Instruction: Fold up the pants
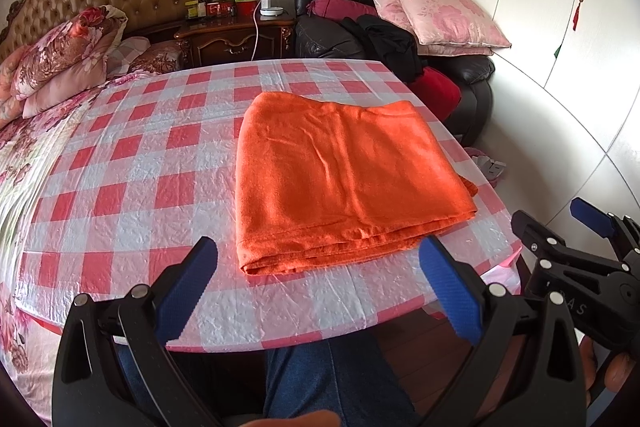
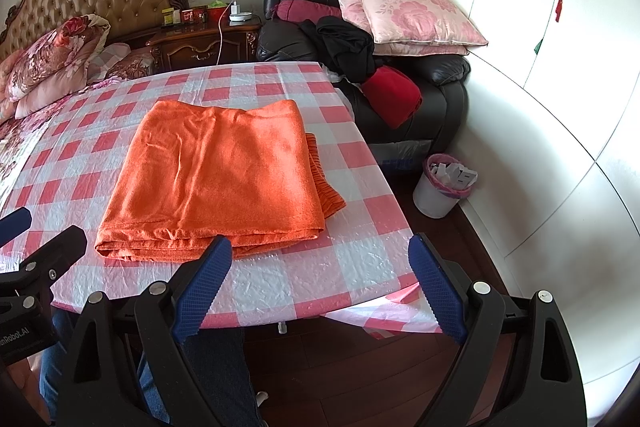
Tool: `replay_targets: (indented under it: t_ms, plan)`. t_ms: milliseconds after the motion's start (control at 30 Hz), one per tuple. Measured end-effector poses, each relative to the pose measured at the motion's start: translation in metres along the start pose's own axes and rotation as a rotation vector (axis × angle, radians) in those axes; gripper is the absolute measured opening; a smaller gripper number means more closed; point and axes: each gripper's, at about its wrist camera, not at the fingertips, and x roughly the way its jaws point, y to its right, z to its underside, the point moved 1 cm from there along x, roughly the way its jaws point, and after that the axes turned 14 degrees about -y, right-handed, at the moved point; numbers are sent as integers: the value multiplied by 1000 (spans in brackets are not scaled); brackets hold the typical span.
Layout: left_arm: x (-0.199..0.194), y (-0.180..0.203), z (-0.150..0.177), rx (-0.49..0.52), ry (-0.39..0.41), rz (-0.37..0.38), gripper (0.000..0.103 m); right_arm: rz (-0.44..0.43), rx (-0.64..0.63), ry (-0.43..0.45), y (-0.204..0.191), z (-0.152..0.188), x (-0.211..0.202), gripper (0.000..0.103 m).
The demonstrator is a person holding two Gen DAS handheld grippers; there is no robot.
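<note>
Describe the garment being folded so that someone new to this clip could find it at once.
Start at the table with the red-and-white checked cloth in front of the bed. On it, near the front edge, lie the orange pants, folded into a flat, layered rectangle. They are the only thing on the cloth and the only plain orange item; both open grippers, left and right, are off them.

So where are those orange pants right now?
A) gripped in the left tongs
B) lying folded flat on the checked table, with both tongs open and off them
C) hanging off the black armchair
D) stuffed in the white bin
B: the orange pants lie folded on the checked table, clear of the open left tongs and right tongs.
</note>
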Motion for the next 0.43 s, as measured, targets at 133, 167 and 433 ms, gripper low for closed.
replay_targets:
  t_ms: [133, 167, 433]
  plan:
    - [-1, 13, -6, 38, 68, 15, 101, 2, 6, -2, 2, 0, 0, 86]
    - [0, 13, -9, 34, 61, 48, 101, 2, 17, -8, 4, 0, 1, 86]
    - [-59, -150, 15, -187, 227, -86, 101, 23, 84, 17, 12, -1, 4, 86]
